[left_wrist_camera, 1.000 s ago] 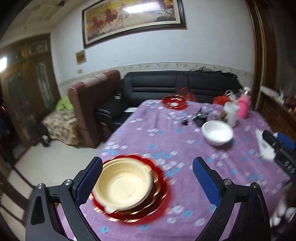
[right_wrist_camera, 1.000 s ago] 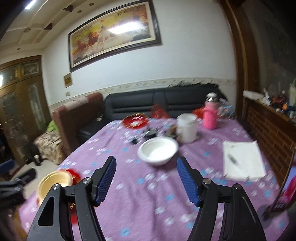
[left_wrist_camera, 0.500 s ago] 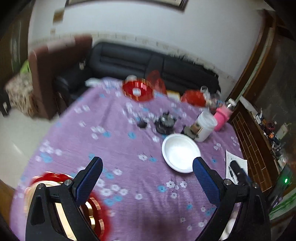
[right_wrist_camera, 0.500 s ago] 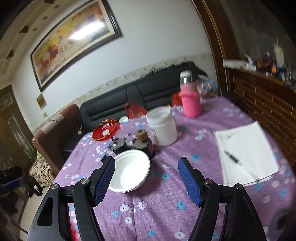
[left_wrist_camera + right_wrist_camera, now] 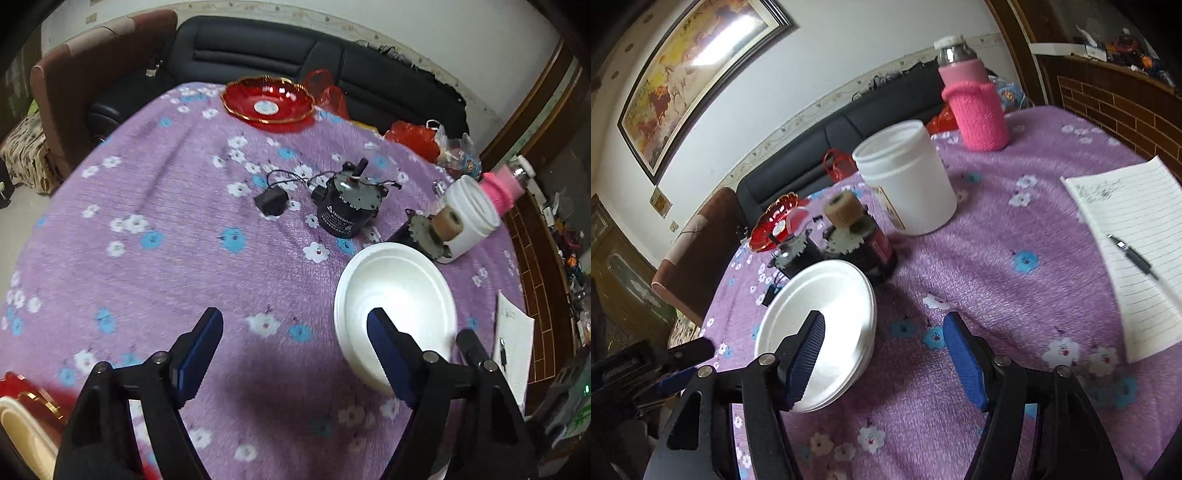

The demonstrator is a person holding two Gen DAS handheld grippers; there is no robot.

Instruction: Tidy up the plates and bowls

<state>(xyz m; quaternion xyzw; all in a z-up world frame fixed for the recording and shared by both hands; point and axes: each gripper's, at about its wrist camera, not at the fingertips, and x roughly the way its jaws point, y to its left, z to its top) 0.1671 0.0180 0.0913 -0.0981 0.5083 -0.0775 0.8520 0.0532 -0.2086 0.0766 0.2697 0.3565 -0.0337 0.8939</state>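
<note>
White bowl [image 5: 395,295] on purple-clothed bench [image 5: 166,236], near the right edge, beside two black motors [image 5: 345,206] and a white jar [image 5: 908,177]. Left gripper [image 5: 295,350]: released, holding nothing, right finger over the bowl's rim. Right gripper [image 5: 882,354]: released, holding nothing, left finger over the bowl. Red dish [image 5: 267,101] at the far end. Notepad [image 5: 1134,254] with pen [image 5: 1132,253] to the right.

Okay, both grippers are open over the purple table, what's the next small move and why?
Probably ease the right gripper down so its fingers straddle the white bowl's near rim, then close. Its left finger already overlaps that rim, and nothing is held yet.
</note>
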